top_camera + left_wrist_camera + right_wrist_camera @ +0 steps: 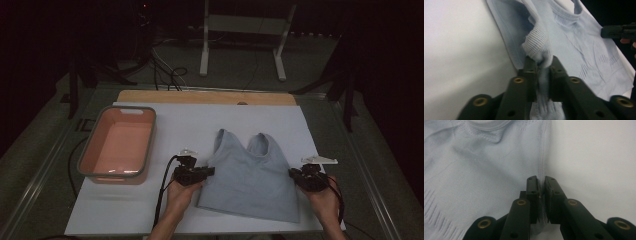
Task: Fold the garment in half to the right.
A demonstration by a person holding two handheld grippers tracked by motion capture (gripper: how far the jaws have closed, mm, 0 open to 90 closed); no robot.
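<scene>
A pale blue sleeveless top (250, 175) lies flat on the white sheet (185, 122), straps pointing away from me. My left gripper (210, 171) is at the top's left side edge. In the left gripper view its jaws (541, 62) are shut on a bunched fold of the ribbed fabric (536, 42). My right gripper (291, 172) is at the top's right side edge. In the right gripper view it (541, 181) is shut on the seam of the cloth (486, 170). The right gripper (616, 31) also appears far across the top in the left gripper view.
A pink basin with a grey rim (87, 150) stands on the left of the sheet. A wooden strip (200, 96) runs along the sheet's far edge. White stand legs (204, 55) and cables sit on the floor beyond the table.
</scene>
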